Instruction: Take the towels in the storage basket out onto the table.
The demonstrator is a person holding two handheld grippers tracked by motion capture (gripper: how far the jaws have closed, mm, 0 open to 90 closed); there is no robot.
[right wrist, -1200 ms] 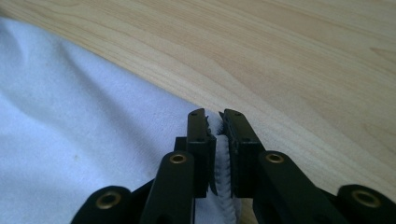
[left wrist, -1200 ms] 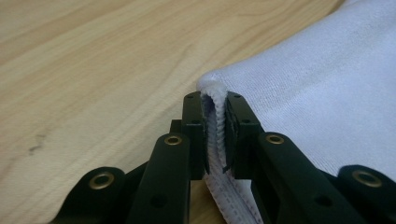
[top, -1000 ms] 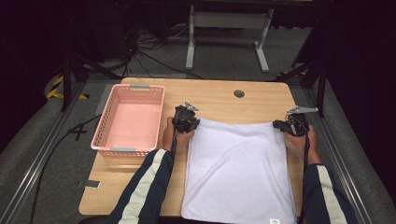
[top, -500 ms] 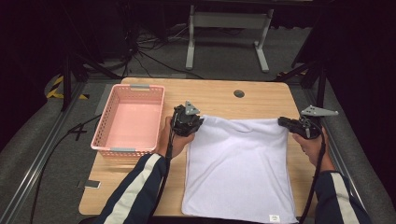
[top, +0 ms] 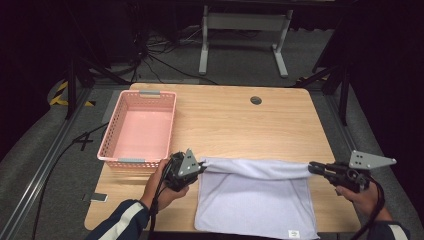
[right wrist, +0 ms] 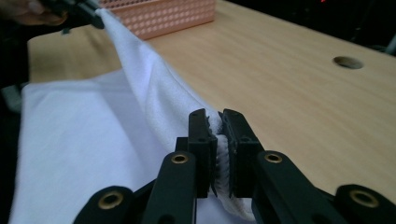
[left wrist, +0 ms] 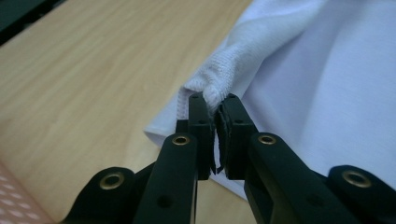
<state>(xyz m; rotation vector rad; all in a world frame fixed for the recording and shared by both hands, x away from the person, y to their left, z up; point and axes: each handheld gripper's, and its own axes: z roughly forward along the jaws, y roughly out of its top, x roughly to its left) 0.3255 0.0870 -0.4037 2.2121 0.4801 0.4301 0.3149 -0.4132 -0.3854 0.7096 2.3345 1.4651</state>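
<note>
1. High view: white cloth (top: 257,200) lies on the near half of the table (top: 225,120), its far edge lifted, seemingly folding toward the near side.
2. Left gripper (top: 199,167) pinches the cloth's far-left corner tight.
3. Right gripper (top: 312,168) clamps the far-right corner.
4. Pink basket (top: 139,128) sits far left, just beside the left hand (top: 160,187).

I hold my left gripper (top: 200,165) at seven o'clock and right gripper (top: 312,168) at four o'clock, both clamped, jaws facing inward.
</note>
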